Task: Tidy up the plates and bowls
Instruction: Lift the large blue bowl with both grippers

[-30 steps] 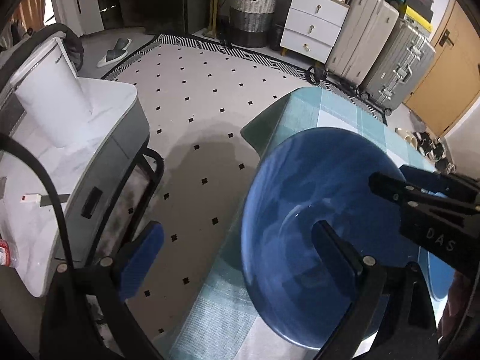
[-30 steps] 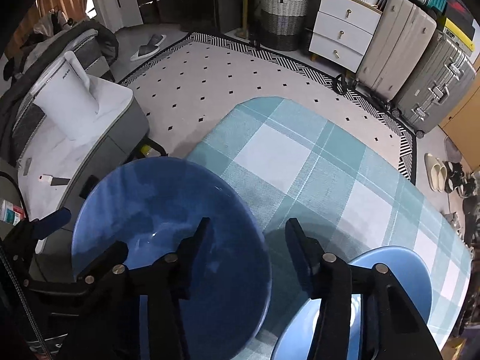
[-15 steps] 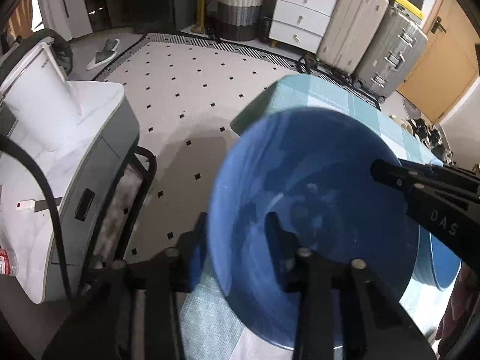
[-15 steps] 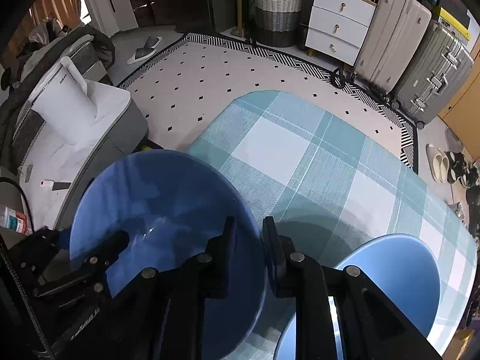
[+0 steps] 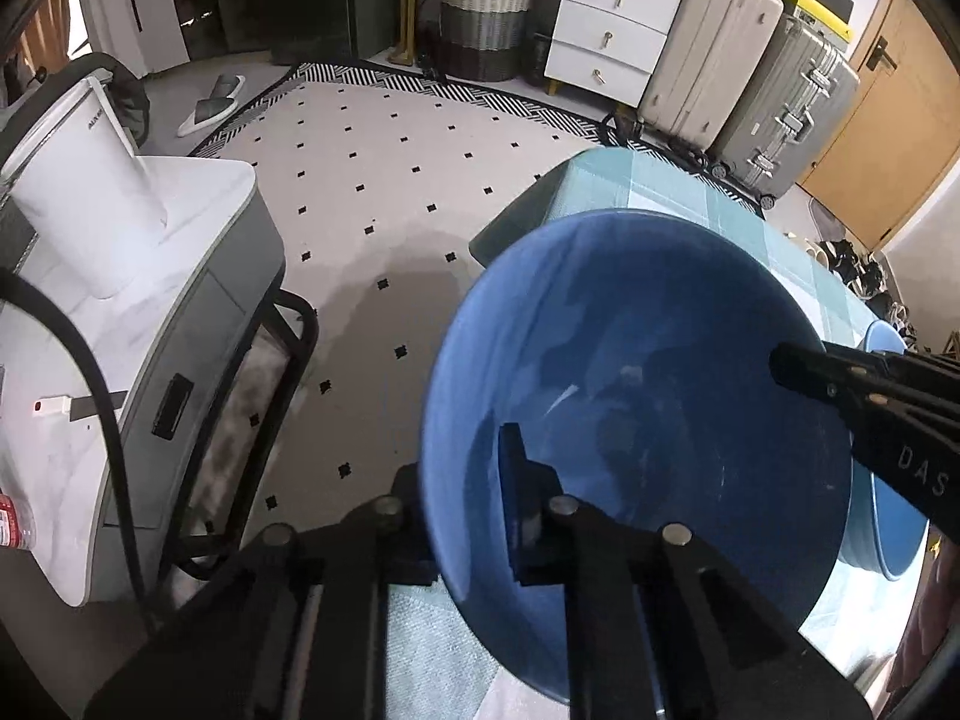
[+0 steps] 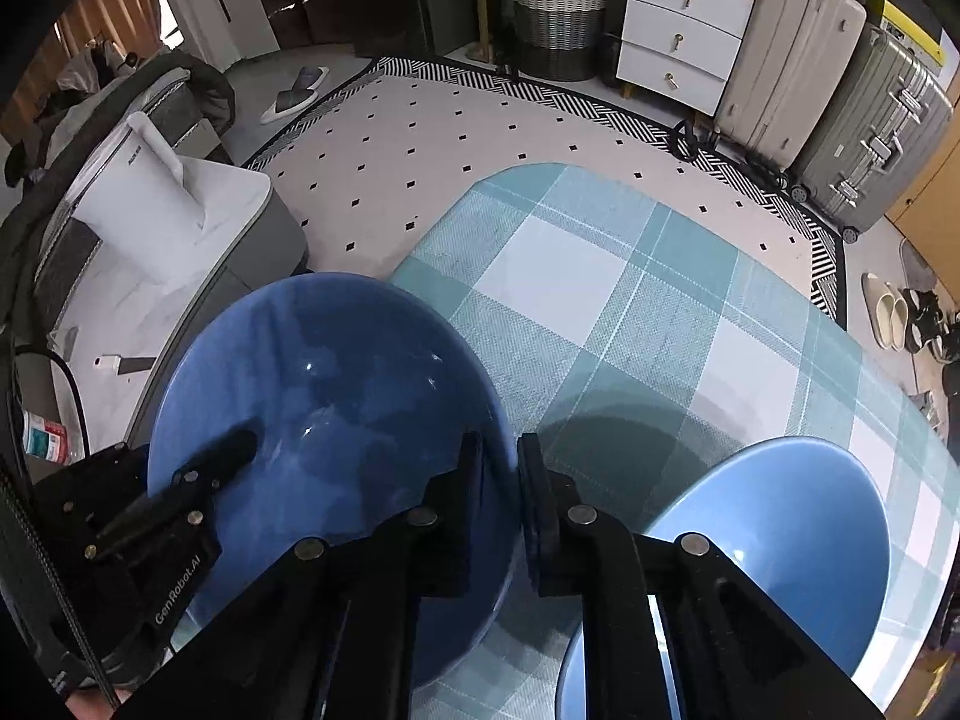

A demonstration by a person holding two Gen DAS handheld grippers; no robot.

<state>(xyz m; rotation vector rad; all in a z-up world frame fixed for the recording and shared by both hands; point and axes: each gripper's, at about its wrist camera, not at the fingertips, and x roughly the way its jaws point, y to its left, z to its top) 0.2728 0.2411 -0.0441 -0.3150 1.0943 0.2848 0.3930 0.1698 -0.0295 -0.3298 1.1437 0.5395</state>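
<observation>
A dark blue bowl (image 5: 648,372) (image 6: 336,384) is held off the checked table (image 6: 570,276) by both grippers. My left gripper (image 5: 462,474) is shut on its left rim, one finger inside the bowl and one outside. My right gripper (image 6: 501,468) is shut on its right rim and shows in the left wrist view (image 5: 840,384) as a black arm. A lighter blue bowl (image 6: 774,540) sits on the table to the right; it also shows in the left wrist view (image 5: 894,528).
A white and grey cabinet (image 6: 180,240) with a white jug (image 5: 78,198) stands left of the table. Beyond lie a dotted rug (image 6: 480,138), a woven basket (image 6: 558,18), a white drawer unit (image 6: 678,36) and suitcases (image 6: 828,90).
Both grippers have closed on the dark blue bowl's rim, left then right. The bowl has risen from the table and tilted.
</observation>
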